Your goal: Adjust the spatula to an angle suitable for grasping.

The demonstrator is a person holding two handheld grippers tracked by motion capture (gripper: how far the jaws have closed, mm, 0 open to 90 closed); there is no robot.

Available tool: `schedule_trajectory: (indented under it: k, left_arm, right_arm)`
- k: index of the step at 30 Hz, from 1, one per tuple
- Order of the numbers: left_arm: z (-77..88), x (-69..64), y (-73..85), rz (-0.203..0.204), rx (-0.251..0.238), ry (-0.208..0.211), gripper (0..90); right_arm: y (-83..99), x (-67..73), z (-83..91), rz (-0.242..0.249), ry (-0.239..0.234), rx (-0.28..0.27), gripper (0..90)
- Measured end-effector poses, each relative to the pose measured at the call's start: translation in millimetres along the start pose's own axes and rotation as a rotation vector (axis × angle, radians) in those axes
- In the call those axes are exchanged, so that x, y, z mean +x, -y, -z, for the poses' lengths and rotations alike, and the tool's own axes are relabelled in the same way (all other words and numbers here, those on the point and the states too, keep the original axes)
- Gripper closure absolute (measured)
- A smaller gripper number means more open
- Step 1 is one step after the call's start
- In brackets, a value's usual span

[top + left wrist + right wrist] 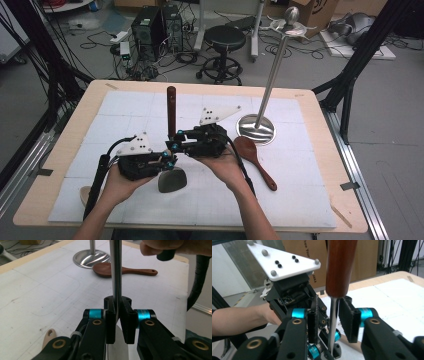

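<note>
Upright, one spatula (171, 131) clamped in left gripper (167, 159) jaws, right gripper (173, 141) jaws slack; one wooden spoon (252, 157).

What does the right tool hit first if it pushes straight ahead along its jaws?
Probably the spatula's metal shank, standing between the right tool's open jaws. Just behind it sits the left tool, though depth there is unclear.

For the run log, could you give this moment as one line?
left gripper: shut on spatula shank | right gripper: open around shank | spatula upright

left tongs (167, 161) grip upright spatula (171, 145) | right tongs (175, 141) beside its shaft
</note>
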State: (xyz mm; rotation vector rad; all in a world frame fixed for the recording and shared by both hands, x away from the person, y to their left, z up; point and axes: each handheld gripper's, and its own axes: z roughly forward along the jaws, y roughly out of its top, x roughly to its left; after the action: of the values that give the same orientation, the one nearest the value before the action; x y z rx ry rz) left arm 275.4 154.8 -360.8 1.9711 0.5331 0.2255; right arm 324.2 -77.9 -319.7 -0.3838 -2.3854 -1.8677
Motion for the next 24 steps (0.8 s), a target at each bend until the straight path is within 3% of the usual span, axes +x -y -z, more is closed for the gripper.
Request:
schedule_trajectory:
  k: [6,10,16,20,24]
  left_arm:
    - [2.9,0.0,-2.5,-0.008,-0.008,0.036,83.5]
    - [0.3,-2.2,-3.2,-0.034,0.015,0.060,83.5]
    - [-4.4,-4.7,-2.9,-0.048,0.021,0.088,83.5]
    - [-5.0,-3.5,-3.9,-0.019,-0.006,0.088,81.9]
    - [-4.4,-2.2,-6.4,0.011,-0.035,0.059,75.6]
  right_arm:
    - [-7.3,-1.2,7.2,0.018,-0.042,-0.027,63.8]
    - [-11.1,-2.3,9.7,0.027,-0.069,-0.050,63.2]
    - [-13.7,-2.8,14.4,0.017,-0.088,-0.077,71.7]
    - [-13.2,-1.2,16.3,0.000,-0.063,-0.081,72.9]
    - [-11.7,2.7,16.7,0.008,0.007,-0.075,73.1]
